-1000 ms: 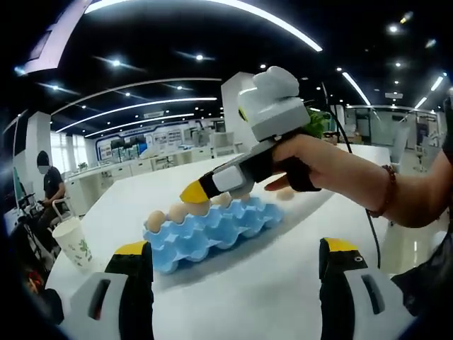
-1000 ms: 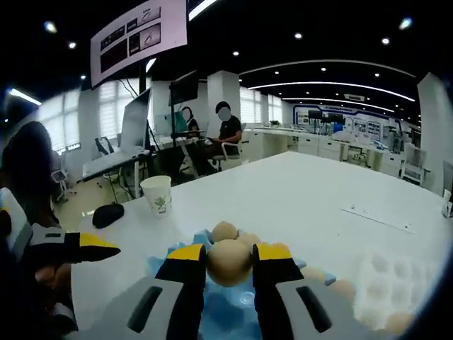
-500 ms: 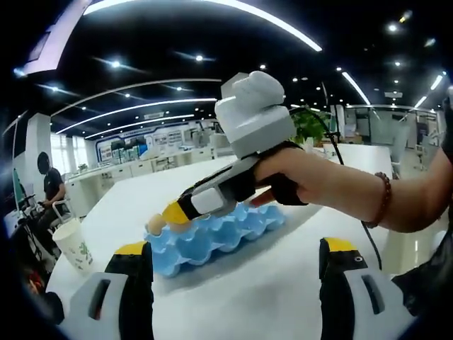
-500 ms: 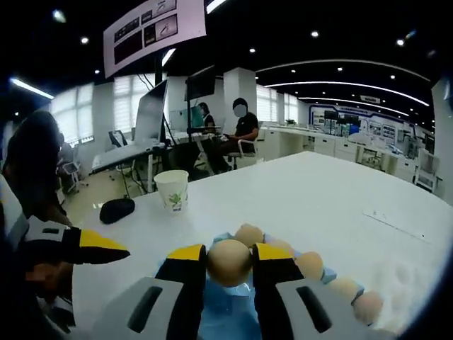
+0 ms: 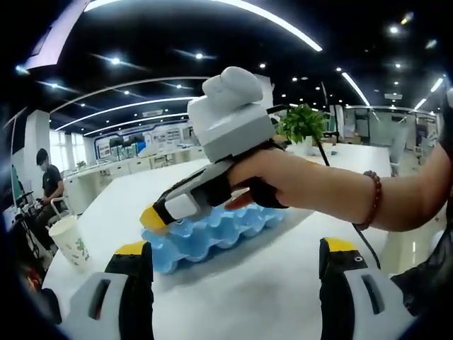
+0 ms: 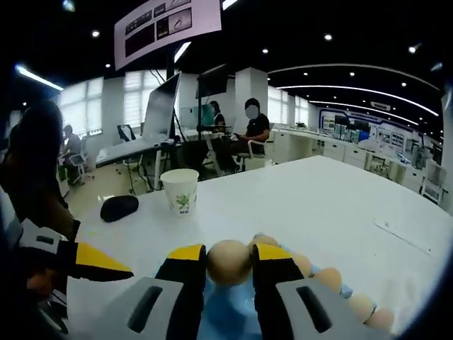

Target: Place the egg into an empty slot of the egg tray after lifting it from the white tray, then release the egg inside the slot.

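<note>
Right hand-held gripper [image 6: 228,263] clamped on egg [image 6: 228,262] over the blue egg tray [image 5: 212,234] near the tabletop [image 6: 304,205] edge, left hand-held gripper [image 5: 233,248] jaws apart, idle; egg's light, brittle, slick, so keep a gentle grip across its middle.

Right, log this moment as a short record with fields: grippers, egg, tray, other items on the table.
right gripper: right gripper shut on the egg, low over the tray's near end
left gripper: left gripper open, nothing between its jaws, held back from the tray
egg tray: blue egg tray on the white table, with a row of eggs along one side
paper cup: paper cup upright beyond the tray
black object: small black object beside the cup, too blurred to name
</note>
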### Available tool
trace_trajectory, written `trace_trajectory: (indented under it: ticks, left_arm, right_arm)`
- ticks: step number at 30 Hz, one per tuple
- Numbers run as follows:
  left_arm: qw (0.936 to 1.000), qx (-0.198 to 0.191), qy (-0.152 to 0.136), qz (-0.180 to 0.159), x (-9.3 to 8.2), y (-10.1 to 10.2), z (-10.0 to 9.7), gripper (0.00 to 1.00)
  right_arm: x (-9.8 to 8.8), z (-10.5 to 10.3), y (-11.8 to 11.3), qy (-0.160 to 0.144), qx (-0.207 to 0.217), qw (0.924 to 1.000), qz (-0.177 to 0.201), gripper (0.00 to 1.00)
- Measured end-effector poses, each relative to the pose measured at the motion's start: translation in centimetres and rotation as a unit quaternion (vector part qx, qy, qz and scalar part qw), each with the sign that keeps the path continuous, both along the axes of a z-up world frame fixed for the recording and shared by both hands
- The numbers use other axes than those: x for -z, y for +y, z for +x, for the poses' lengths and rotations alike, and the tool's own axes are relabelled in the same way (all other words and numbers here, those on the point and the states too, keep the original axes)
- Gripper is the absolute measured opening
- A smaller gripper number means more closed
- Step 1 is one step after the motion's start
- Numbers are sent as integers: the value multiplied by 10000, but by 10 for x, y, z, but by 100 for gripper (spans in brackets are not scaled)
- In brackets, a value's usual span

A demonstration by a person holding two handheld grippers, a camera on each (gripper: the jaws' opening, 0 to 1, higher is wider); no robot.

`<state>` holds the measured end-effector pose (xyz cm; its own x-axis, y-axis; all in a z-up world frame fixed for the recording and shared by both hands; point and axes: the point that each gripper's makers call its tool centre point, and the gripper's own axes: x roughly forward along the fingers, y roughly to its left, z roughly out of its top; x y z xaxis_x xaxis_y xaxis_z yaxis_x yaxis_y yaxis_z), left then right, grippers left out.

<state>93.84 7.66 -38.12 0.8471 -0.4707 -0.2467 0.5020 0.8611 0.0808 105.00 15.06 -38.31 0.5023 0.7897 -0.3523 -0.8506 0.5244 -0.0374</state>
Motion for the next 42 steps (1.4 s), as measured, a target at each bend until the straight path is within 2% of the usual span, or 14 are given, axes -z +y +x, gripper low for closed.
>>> trace_trajectory:
  ticks: [7, 25, 36, 42]
  left_arm:
    - [10000, -55, -4, -25, 1, 5, 2, 100]
    - [9999, -124, -21, -71, 0, 12, 3, 100]
    - [9999, -141, -16, -18, 2, 11, 3, 100]
    - [9999, -143, -7, -38, 2, 10, 3, 100]
  right_arm:
    - [14, 1, 9, -65, -71, 9995, -294, 27]
    - [29, 3, 8, 181, 71, 9988, -450, 27]
    - [28, 7, 6, 21, 86, 9987, -494, 28]
    - [26, 12, 5, 50, 185, 9992, -346, 33]
